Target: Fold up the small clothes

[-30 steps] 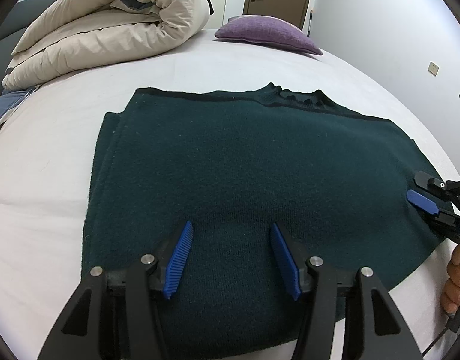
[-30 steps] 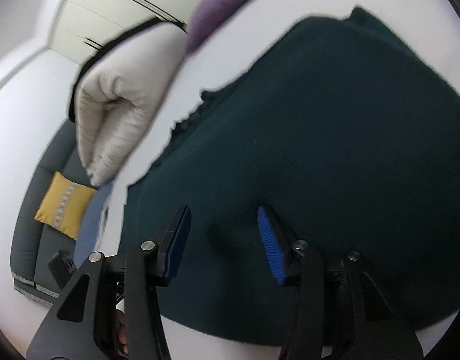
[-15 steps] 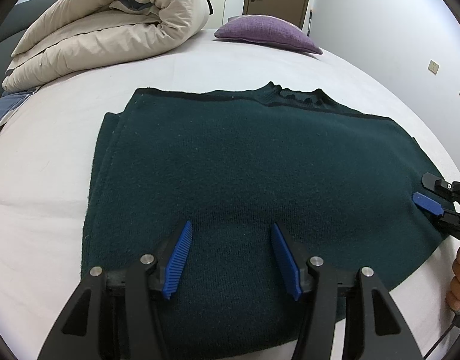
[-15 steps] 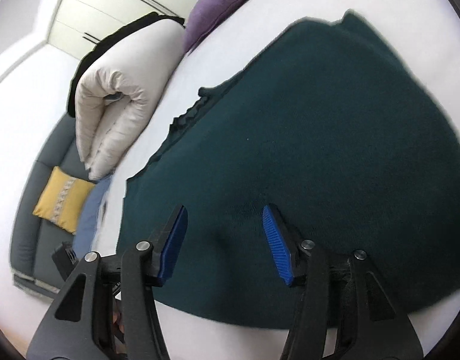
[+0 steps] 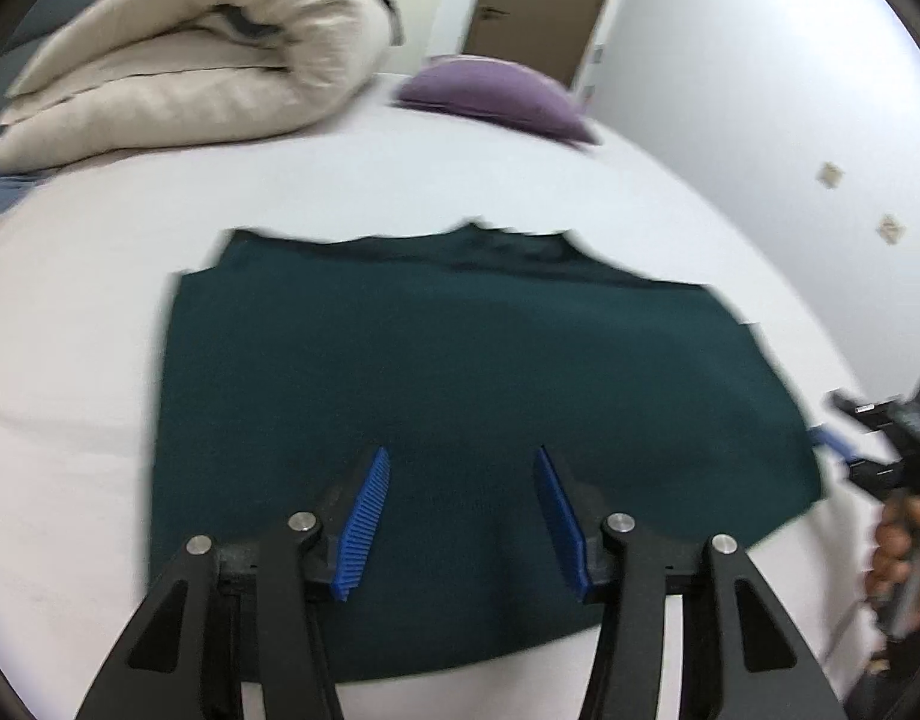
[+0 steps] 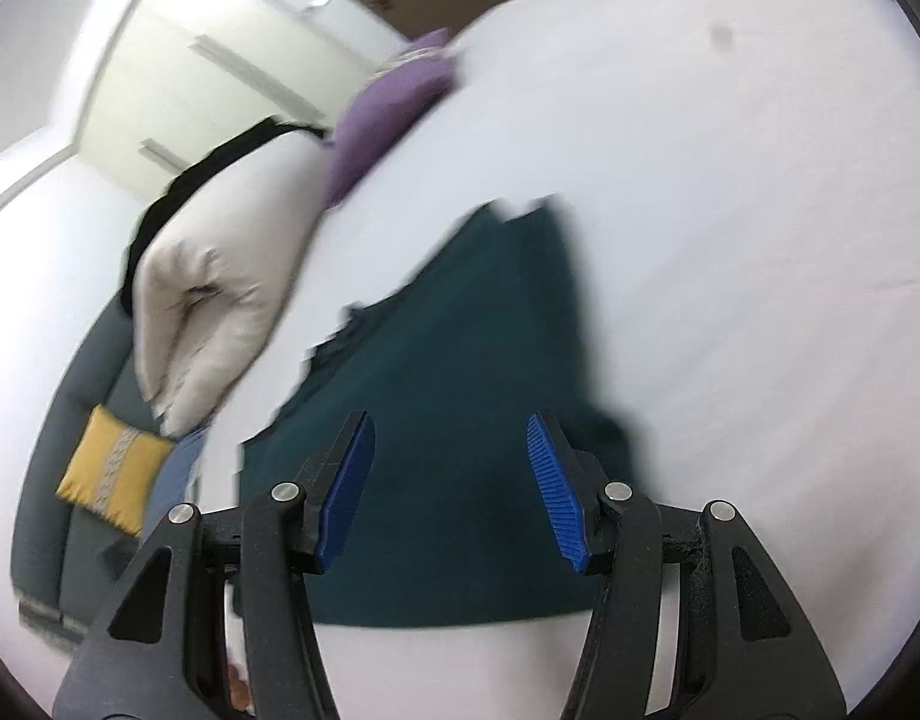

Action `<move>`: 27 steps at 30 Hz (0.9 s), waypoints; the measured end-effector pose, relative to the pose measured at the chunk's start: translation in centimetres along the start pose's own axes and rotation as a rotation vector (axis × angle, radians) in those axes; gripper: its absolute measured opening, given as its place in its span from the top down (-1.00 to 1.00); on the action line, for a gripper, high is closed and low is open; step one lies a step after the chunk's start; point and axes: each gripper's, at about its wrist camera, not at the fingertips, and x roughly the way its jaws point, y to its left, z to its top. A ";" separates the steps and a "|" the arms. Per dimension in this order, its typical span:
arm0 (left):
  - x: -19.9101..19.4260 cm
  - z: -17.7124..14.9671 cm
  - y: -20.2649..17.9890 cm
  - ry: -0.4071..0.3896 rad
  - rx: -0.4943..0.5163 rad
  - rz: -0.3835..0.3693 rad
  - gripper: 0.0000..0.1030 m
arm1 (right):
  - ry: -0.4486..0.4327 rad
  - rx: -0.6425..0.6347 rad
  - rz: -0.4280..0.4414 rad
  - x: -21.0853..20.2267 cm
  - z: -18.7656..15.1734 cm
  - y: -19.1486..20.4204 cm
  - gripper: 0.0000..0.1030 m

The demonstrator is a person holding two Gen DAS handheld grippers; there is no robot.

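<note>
A dark green knitted garment (image 5: 460,372) lies flat and folded on the white bed, its collar at the far edge. My left gripper (image 5: 463,510) is open and empty, above the garment's near edge. My right gripper (image 6: 450,486) is open and empty, above the garment (image 6: 453,396) near its right edge. The right gripper also shows at the right rim of the left wrist view (image 5: 880,438), just off the garment's right side, held by a hand.
A rolled beige duvet (image 5: 189,66) lies at the bed's far left and a purple pillow (image 5: 496,96) at the far middle. A grey sofa with a yellow cushion (image 6: 114,468) stands beyond the bed. The white sheet (image 6: 730,240) spreads to the right.
Both grippers have pulled back from the garment, which looks smaller now. The right gripper has swung off the garment's right side toward the bare sheet. Both stay open.
</note>
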 end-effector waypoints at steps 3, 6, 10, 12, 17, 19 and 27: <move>2.1 1.0 -2.4 0.038 -0.037 -0.126 -0.03 | 0.016 0.100 0.022 -0.1 0.4 -3.0 -0.03; 4.4 1.9 -3.7 0.064 -0.082 -0.193 -0.03 | 0.069 0.147 0.054 1.4 0.0 -4.3 -0.03; 6.9 3.1 -5.5 0.092 -0.120 -0.232 -0.03 | 0.104 0.161 0.084 3.2 0.5 -3.5 -0.03; 8.0 3.5 -6.3 0.106 -0.109 -0.226 -0.03 | 0.133 0.183 0.076 4.2 0.9 -3.4 -0.03; 10.9 3.6 -5.4 0.164 -0.158 -0.218 0.02 | 0.188 0.210 0.101 6.6 1.2 -2.1 -0.03; 11.0 3.4 -4.8 0.163 -0.175 -0.238 0.11 | 0.199 0.217 0.117 7.5 1.0 -1.7 0.02; 10.8 2.9 -4.5 0.162 -0.158 -0.227 0.24 | 0.164 0.193 0.074 9.4 -0.4 -0.3 0.72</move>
